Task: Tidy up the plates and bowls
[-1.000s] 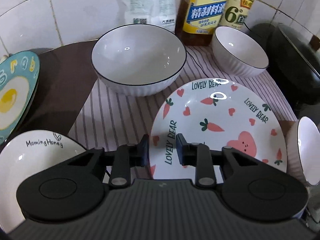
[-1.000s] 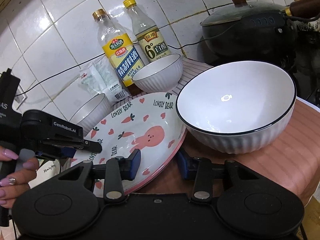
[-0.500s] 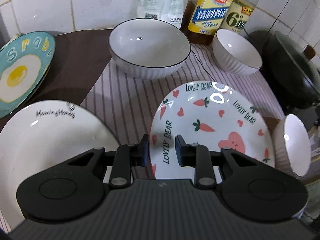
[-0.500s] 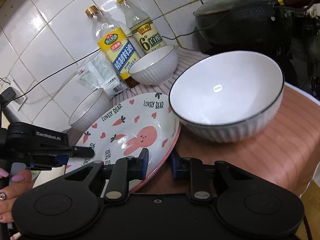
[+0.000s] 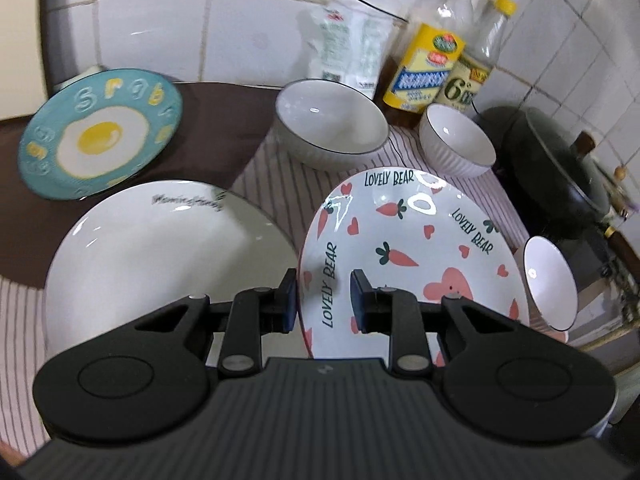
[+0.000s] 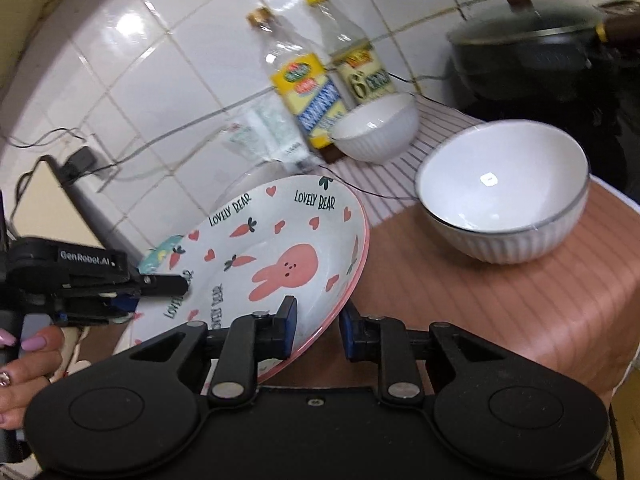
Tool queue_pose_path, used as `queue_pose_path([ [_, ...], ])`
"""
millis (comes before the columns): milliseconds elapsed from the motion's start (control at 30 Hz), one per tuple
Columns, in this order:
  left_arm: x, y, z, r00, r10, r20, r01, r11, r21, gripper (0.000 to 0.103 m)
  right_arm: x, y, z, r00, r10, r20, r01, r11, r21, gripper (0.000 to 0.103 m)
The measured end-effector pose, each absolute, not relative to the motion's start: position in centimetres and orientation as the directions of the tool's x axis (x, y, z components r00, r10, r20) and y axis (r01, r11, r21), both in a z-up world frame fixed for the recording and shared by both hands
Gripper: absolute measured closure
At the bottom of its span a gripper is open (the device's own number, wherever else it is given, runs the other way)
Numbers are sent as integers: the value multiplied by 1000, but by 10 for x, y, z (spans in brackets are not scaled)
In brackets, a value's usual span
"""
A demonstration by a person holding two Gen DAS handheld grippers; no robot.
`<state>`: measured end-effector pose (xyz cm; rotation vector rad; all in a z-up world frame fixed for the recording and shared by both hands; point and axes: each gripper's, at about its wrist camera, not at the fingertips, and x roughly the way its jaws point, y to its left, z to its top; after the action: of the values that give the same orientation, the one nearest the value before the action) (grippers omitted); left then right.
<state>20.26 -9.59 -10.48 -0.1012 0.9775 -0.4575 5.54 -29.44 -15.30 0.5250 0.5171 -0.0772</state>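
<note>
The pink-rimmed "Lovely Bear" plate (image 5: 404, 256) is lifted off the counter and tilted. My left gripper (image 5: 324, 300) is shut on its near-left rim. My right gripper (image 6: 318, 326) is shut on its opposite rim, and the plate (image 6: 272, 256) fills the middle of the right wrist view. The left gripper (image 6: 180, 286) shows at that view's left. A white "Morning Honey" plate (image 5: 160, 256) lies to the left, a blue egg plate (image 5: 100, 136) beyond it. White bowls stand around: one large (image 5: 330, 124), one small (image 5: 456, 144), one at right (image 5: 548, 284).
Two bottles (image 5: 424, 68) and a plastic bag (image 5: 344, 44) stand against the tiled wall. A black lidded pot (image 5: 560, 164) sits at the far right. In the right wrist view the white bowl (image 6: 504, 188) sits on a pink striped surface (image 6: 500, 308) near the edge.
The Lovely Bear plate has risen off the counter and tilted, held at both rims. Both views have pulled back and up; the egg plate and white plate now show fully.
</note>
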Motion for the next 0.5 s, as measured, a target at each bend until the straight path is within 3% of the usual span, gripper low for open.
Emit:
queue_pose_path([
  [267, 179, -51, -84, 542, -384, -748, 278, 921, -271, 78, 58, -260, -122, 876, 118, -467, 107, 898, 426, 75],
  [400, 168, -34, -83, 558, -325, -763, 265, 942, -207, 78, 61, -247, -115, 879, 158, -450, 75, 886, 458, 75],
  [500, 165, -16, -91, 537, -350, -768, 226, 936, -269, 78, 61, -241, -110, 875, 176, -451, 55, 889, 455, 75],
])
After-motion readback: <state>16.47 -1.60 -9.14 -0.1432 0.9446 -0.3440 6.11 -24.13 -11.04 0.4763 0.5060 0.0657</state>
